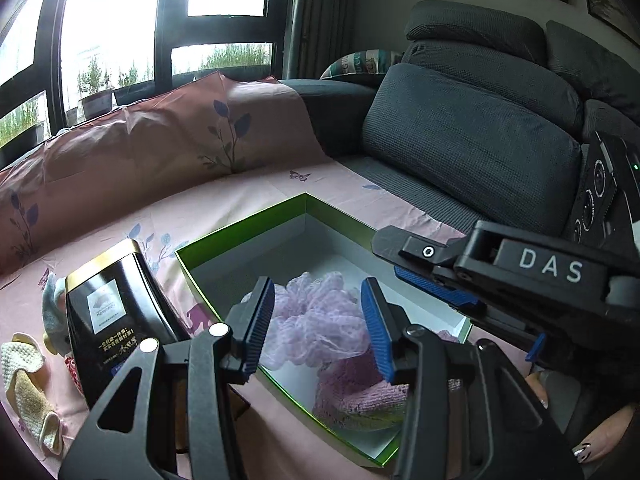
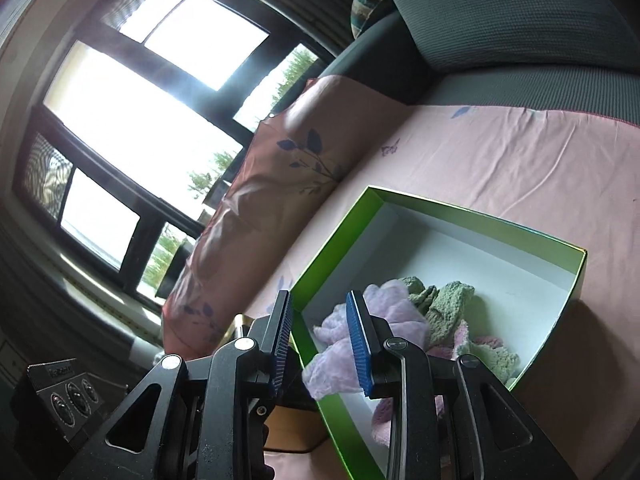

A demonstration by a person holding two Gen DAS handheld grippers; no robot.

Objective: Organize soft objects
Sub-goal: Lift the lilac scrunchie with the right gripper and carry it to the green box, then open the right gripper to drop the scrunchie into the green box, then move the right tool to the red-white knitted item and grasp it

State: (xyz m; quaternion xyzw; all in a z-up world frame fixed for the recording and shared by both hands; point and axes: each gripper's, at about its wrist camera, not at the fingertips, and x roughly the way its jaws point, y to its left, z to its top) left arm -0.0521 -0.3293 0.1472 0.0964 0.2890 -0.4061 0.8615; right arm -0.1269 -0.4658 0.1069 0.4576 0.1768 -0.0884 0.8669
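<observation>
A lilac mesh pouf (image 1: 316, 316) is lying with pink and green cloths in a green-rimmed box (image 1: 248, 226), which is sitting on a pink floral sheet (image 1: 120, 216) covering a dark grey sofa (image 1: 472, 136). Both the left gripper (image 1: 318, 320) and right gripper (image 2: 320, 340) are hovering released, grasping nothing. Bright windows (image 1: 108, 20) are glowing behind.

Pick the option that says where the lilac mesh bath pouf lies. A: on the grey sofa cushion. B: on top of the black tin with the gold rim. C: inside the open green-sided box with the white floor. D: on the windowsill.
C: the lilac mesh bath pouf rests on the white floor inside the open green-sided box, beside a pink towel.
</observation>
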